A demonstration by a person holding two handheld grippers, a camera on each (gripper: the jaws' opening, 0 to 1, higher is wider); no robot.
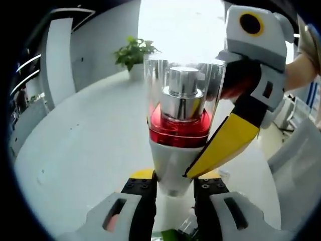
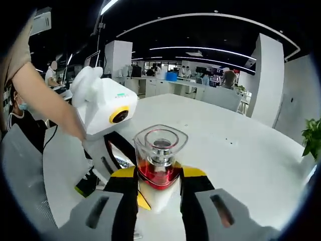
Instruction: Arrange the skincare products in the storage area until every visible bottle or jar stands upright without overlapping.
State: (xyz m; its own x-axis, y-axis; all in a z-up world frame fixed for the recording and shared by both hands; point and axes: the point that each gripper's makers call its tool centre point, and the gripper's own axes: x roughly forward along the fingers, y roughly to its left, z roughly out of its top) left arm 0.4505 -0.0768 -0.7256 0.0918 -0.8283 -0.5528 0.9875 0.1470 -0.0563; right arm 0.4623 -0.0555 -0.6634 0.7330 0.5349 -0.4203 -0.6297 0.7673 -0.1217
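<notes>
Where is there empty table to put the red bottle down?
Bare white table stretches between the bottle and the potted plant, and out toward the far counters in the right gripper view. It is crowded around the bottle, where both tongs meet.

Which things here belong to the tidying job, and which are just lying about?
Part of the job:
- bottle with red band and clear cap
- left tongs, closed on its base
- right tongs, also closed on it

Just lying about:
- potted plant
- white table
- green packet, partly hidden
</notes>
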